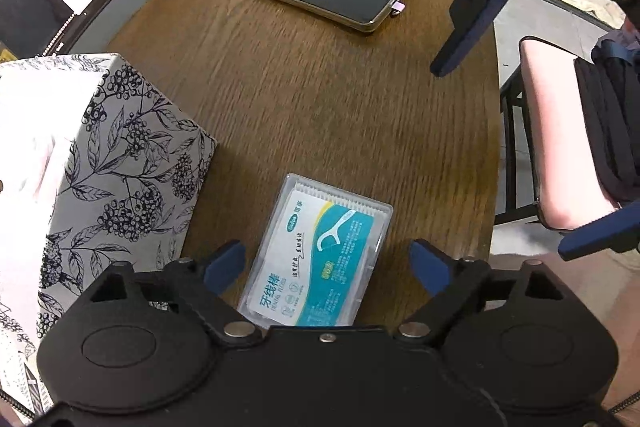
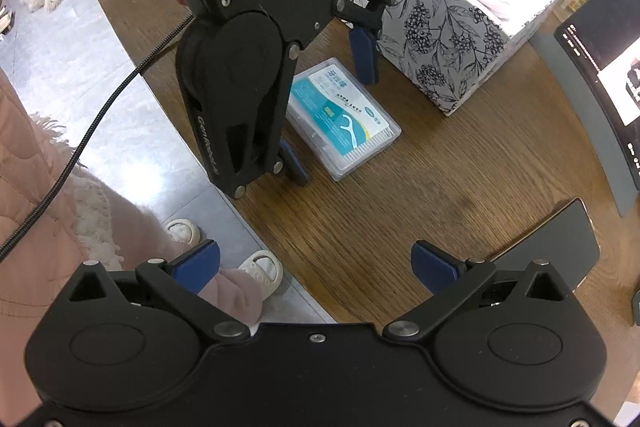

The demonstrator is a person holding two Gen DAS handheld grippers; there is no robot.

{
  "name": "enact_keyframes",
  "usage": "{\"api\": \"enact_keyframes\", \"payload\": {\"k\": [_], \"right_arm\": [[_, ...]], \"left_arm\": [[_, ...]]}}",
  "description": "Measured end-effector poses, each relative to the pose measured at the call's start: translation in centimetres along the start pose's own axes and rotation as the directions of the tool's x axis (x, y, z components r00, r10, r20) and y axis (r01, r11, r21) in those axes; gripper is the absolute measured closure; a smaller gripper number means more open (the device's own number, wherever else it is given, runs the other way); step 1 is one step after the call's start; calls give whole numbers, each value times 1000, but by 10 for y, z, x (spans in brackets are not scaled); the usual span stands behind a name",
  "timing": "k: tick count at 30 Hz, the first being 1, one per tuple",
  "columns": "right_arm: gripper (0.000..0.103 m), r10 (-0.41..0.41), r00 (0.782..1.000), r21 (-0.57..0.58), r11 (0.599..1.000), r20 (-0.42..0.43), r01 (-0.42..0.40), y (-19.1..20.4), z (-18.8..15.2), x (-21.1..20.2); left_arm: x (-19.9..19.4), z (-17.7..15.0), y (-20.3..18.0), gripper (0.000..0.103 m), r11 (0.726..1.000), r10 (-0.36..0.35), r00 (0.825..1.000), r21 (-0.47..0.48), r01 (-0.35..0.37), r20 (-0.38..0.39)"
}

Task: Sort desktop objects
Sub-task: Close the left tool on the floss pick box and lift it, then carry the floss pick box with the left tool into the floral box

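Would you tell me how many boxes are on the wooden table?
2: the clear dental floss box between the left gripper fingers, and the floral tissue box left of it.

The near end of the floss pick box (image 1: 316, 255) is hidden under the body of the left gripper (image 1: 326, 265). The small print on its label is too small to read. The tissue box (image 1: 100, 167) is cut off by the left edge of the left wrist view. In the right wrist view the phone (image 2: 560, 247) is partly hidden behind the right gripper (image 2: 316, 263), and the screen (image 2: 612, 75) is cut by the right edge.
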State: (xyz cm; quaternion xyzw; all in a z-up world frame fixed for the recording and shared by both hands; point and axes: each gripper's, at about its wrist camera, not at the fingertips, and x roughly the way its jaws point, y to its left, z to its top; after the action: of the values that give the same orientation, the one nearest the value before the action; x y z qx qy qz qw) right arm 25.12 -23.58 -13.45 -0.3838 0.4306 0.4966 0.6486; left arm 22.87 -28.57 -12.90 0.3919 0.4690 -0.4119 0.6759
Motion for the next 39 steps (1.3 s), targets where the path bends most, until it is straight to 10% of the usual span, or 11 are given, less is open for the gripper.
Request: {"api": "enact_keyframes", "payload": {"k": [10, 39], "right_arm": [[0, -1, 1000, 1, 1000, 3, 1, 0, 4, -3], [0, -70, 991, -5, 997, 118, 71, -19, 58, -52]], "left_arm": [[-4, 3, -8, 44, 999, -25, 999, 37, 26, -26], [-116, -1, 24, 45, 986, 82, 981, -158, -55, 175]]}}
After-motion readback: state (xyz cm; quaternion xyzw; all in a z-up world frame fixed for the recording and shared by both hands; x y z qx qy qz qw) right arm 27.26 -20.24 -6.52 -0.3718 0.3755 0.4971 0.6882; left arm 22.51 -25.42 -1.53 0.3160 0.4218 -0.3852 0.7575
